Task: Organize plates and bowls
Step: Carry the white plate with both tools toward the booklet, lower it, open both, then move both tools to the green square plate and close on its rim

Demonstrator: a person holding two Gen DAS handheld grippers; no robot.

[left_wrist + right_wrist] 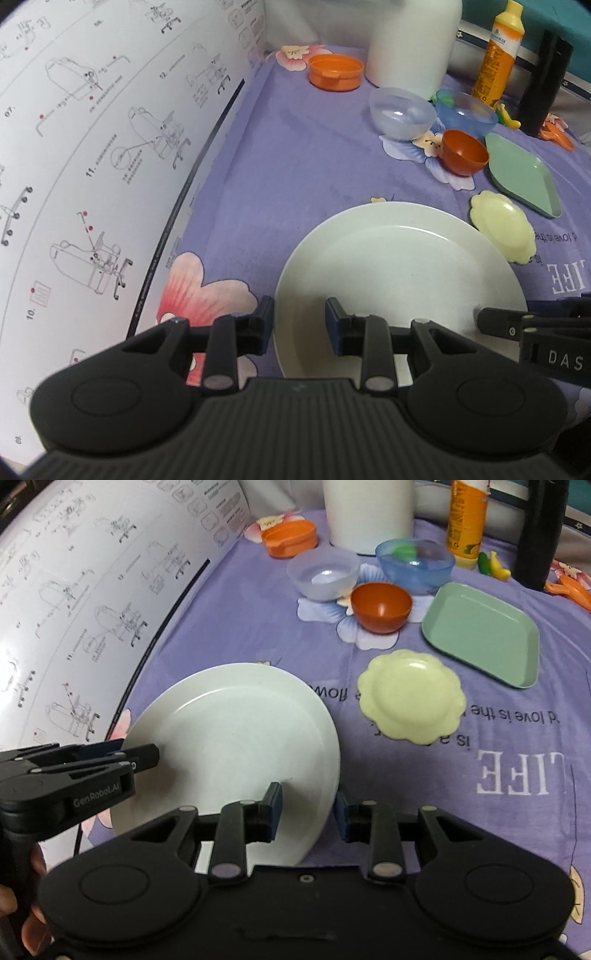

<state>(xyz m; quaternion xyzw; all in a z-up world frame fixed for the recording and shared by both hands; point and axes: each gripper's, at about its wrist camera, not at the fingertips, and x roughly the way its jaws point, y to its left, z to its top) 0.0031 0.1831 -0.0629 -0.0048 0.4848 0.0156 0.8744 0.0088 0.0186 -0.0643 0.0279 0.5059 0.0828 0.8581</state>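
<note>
The large round white ceramic plate [236,734] is tilted above the purple flower-print cloth [295,155], gripped on opposite edges by both tools. The left hand-held gripper [299,326] has its jaws narrow, pinching the plate's near-left rim between its blue pads; the right hand-held gripper [308,810] likewise clamps the plate's right rim, jaws narrow. Just beyond the plate lies a small pale-yellow scalloped dish [412,696], then a mint-green rectangular tray [480,635], a small orange bowl [380,607], a clear bowl [323,576] and a blue translucent bowl [415,566]
</note>
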